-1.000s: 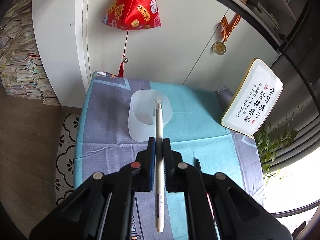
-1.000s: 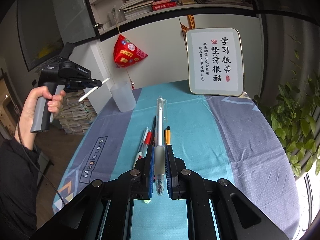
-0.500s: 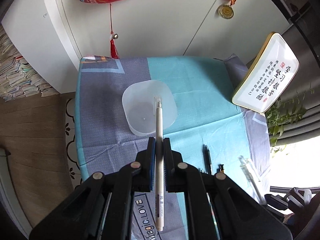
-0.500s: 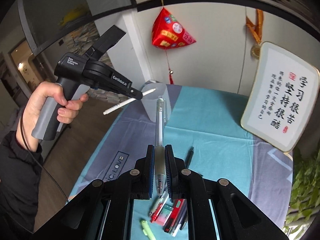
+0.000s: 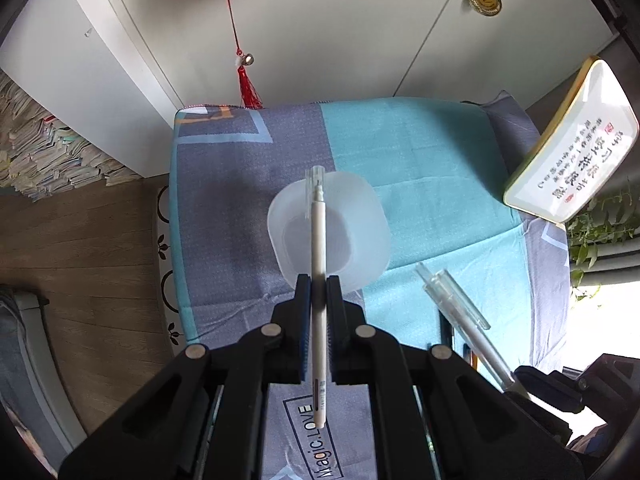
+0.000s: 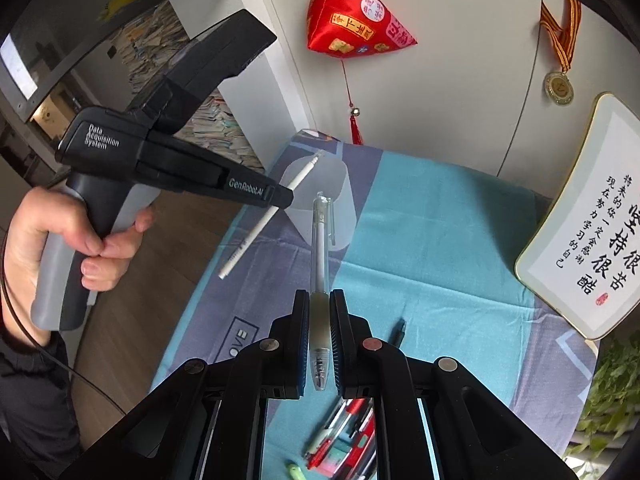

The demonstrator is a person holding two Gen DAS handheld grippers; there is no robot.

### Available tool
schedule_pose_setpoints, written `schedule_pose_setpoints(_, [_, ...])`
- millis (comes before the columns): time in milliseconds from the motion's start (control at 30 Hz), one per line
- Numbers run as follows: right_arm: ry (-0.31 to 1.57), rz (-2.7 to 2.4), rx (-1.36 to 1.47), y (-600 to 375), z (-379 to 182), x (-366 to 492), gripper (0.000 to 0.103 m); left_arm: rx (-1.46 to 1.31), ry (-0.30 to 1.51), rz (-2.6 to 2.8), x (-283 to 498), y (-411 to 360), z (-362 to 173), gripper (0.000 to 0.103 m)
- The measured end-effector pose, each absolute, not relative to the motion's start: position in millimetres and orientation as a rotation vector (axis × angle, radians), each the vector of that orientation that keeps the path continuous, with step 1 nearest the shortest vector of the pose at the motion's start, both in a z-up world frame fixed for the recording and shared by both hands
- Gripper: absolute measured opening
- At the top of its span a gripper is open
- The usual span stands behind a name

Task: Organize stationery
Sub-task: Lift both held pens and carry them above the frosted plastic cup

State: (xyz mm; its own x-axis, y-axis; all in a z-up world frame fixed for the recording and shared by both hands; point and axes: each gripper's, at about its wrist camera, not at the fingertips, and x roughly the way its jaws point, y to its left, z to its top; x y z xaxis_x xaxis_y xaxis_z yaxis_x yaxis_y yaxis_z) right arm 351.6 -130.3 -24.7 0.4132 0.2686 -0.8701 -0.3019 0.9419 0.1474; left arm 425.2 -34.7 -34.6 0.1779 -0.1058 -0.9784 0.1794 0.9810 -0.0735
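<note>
Left hand-held gripper (image 5: 318, 292), in my left hand (image 6: 72, 240), is clamped on a slim white pen (image 5: 318, 264) whose capped tip hangs over the mouth of the translucent cup (image 5: 360, 216) on the tabletop (image 5: 432, 168). My right hand-held gripper (image 6: 319, 320) grasps a clear-barrelled pen (image 6: 320, 252), pointed toward the same cup from nearer the tabletop's middle. The cup looks empty, so I judge nothing is sorted yet. A black pen (image 6: 399, 330) lies alone on the cloth, and a cluster of pens and markers (image 6: 344, 432) waits below my right hand-held gripper: most of the work remains.
</note>
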Motion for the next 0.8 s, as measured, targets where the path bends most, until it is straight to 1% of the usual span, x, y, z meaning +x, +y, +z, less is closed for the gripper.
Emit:
schedule_pose_setpoints(167, [1.08, 0.353, -0.031, -126.6, -25.7, 365.5, 0.011, -0.003, 1.312, -0.216, 433.1, -28.9, -10.6, 0.005])
schedule_pose_setpoints(333, [1.028, 0.329, 0.0, -131.3, -31.0, 364.7, 0.011, -0.121, 1.096, -0.238, 422.5, -17.9, 30.3, 0.005])
schedule_pose_setpoints(433, [1.002, 0.322, 0.039, -133.6, -38.0, 364.5, 0.011, -0.209, 0.94, -0.234, 412.7, -7.0, 38.3, 0.005])
schedule_pose_setpoints(633, [0.952, 0.363, 0.123, -136.9, -45.9, 361.1, 0.011, -0.241, 0.745, -0.258, 403.6, -1.3, 19.7, 0.005])
schedule_pose_setpoints(800, [0.951, 0.362, 0.171, -137.3, -54.1, 370.3, 0.011, -0.32, 0.683, -0.27, 405.2, 5.3, -13.4, 0.005])
